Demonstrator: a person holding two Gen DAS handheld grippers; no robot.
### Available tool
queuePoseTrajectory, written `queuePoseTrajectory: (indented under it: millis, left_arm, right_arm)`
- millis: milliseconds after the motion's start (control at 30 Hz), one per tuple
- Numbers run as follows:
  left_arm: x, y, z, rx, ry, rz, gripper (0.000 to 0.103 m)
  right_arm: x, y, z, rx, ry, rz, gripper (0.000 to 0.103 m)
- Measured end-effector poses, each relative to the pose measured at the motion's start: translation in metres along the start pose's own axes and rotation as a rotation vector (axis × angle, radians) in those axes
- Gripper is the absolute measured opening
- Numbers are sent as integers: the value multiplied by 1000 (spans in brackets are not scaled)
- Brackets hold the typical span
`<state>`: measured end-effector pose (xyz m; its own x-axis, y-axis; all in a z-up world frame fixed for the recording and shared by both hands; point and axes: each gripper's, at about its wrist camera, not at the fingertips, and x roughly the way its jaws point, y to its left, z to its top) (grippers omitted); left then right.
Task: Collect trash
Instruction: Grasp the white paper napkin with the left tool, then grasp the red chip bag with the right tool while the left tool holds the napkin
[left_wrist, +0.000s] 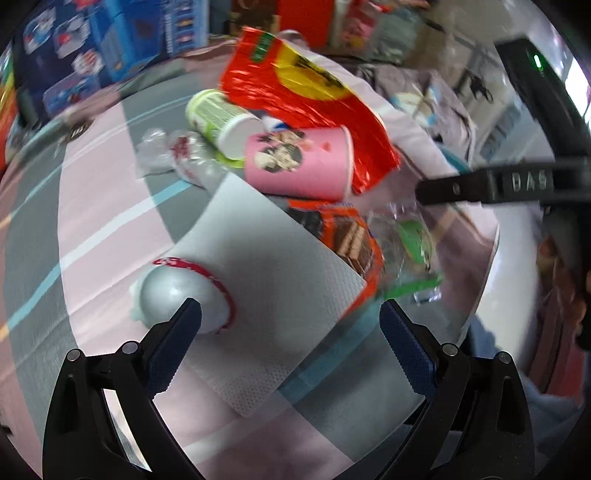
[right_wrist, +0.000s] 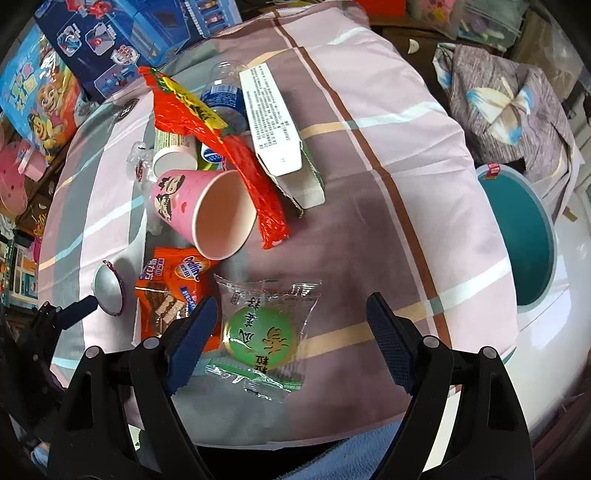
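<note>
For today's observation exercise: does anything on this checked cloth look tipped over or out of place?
Yes. The pink paper cup lies on its side, mouth open toward the right wrist camera. A green-striped cup behind it is tipped too, and a red foil wrapper is draped over both.

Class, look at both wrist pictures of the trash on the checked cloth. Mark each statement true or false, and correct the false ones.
1. The pink cup lies on its side. True.
2. The right tool is shut on the clear wrapper with the green disc. False: its jaws stand open, with the wrapper lying on the cloth below them.
3. A bin with a teal inside stands beside the table. True.
4. The left tool holds the white napkin. False: it is open and holds nothing.
5. The red foil bag lies under the pink cup. False: it drapes over the cup's rim.
</note>
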<state>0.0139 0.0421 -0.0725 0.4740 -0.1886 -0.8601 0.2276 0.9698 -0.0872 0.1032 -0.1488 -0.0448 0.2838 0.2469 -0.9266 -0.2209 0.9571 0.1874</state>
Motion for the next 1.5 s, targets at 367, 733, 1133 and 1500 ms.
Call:
queuePoseTrajectory:
  millis: [367,733,1133,1500]
  left_arm:
    - [37,21,5,4,52,55,16]
    - [-18,64,39,-187,-117,-65,1]
    - [-35,60,72,-179,-181,-239,1]
    - [-33,76,76,-221,-166,-215,1]
  right_arm:
    - [0,18,0,-42,-1,44,79]
    - [-18,42,35,-101,-102,29,79]
    - [-11,32,56,-55,-129,3,79]
    - [12,77,101,-246,-204,-62,50]
